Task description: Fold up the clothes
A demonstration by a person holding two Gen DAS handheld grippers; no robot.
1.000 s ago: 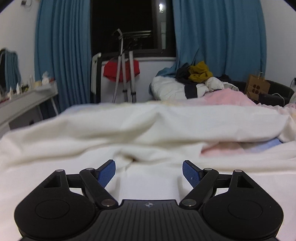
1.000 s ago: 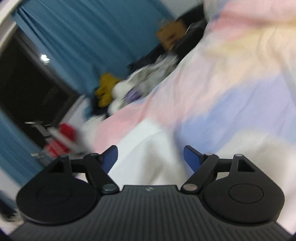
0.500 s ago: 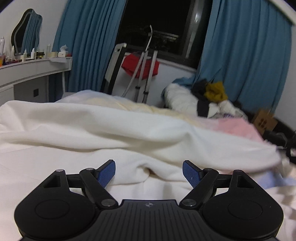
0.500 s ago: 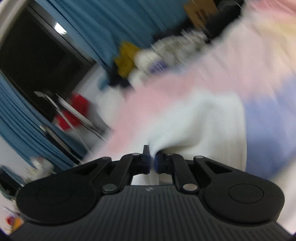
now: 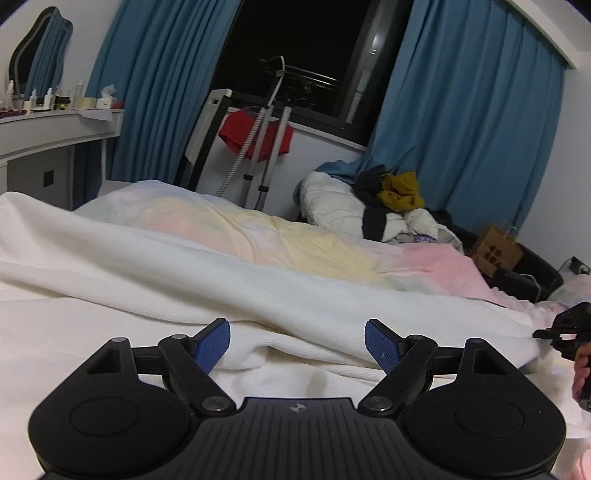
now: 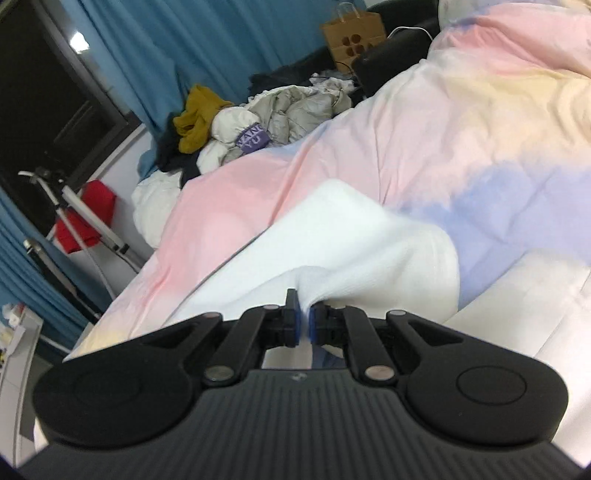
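Item: my right gripper [image 6: 303, 325] clamps white ribbed knit garment [image 5: 258, 295], long axis nine-to-three; left gripper [image 5: 297, 341] spread, garment at twelve.

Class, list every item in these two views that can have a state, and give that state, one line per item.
left gripper: open, holding nothing
right gripper: shut on the white garment
white garment: unfolded, spread on the bed, one end pinched
curtains: drawn apart
paper bag: upright

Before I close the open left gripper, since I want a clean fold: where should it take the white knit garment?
Probably the raised ridge of the white knit garment between the left gripper fingers, approached straight ahead and low. The fold stands proud of the bed, so it can be pinched.
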